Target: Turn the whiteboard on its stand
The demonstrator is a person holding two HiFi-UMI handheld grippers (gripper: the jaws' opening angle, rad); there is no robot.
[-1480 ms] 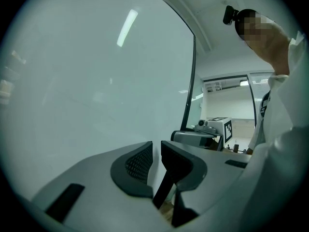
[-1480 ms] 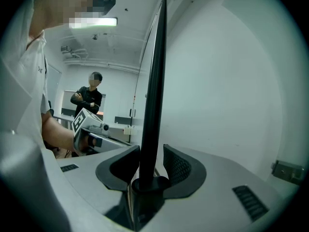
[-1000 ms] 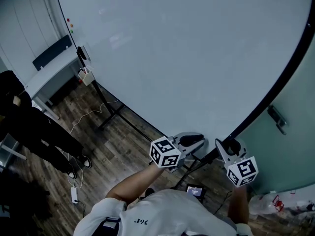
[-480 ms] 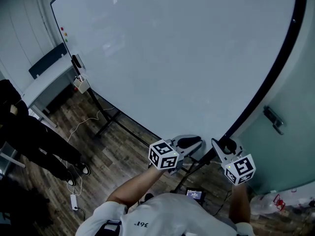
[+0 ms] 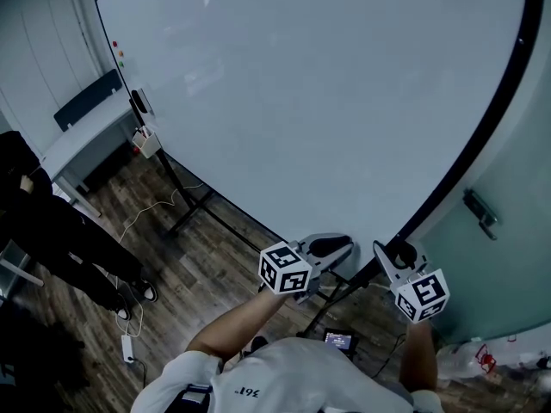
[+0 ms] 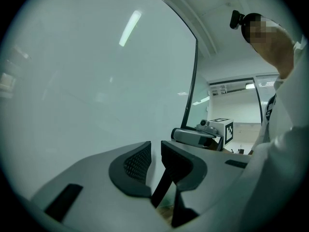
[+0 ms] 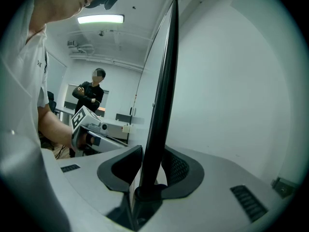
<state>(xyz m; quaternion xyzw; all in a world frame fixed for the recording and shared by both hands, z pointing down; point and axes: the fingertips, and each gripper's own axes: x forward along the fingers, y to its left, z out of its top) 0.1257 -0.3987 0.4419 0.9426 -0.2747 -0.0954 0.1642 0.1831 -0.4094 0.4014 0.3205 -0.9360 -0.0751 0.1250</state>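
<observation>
**Hold taken at the corner, the turn yet to come**

Your right claw (image 5: pixel 389 252) is clenched on the black frame (image 7: pixel 161 81) of the whiteboard (image 5: pixel 327 101). The frame runs straight up between its two pads, and those jaws have just been closing onto it. The board rises above and to the left of that claw, its broad white face toward you. It is carried on its stand (image 5: pixel 191 198), whose dark legs meet the floor well off to the left of both claws.

Your left claw (image 5: pixel 344 246) sits just beside the right one, at the board's lower edge near the same corner. Its jaws are drawn close, with only a slim gap between them. A dark bar (image 6: pixel 161 187) shows low in that gap, but I cannot tell whether the pads pinch it or merely stand either side of it.

The taking-hold looks done, at least on the right. The turn itself seems not yet begun, since the white face points your way and the corner sits low by your claws. By my reckoning the whole swing of the panel is left, and then the letting go.
</observation>
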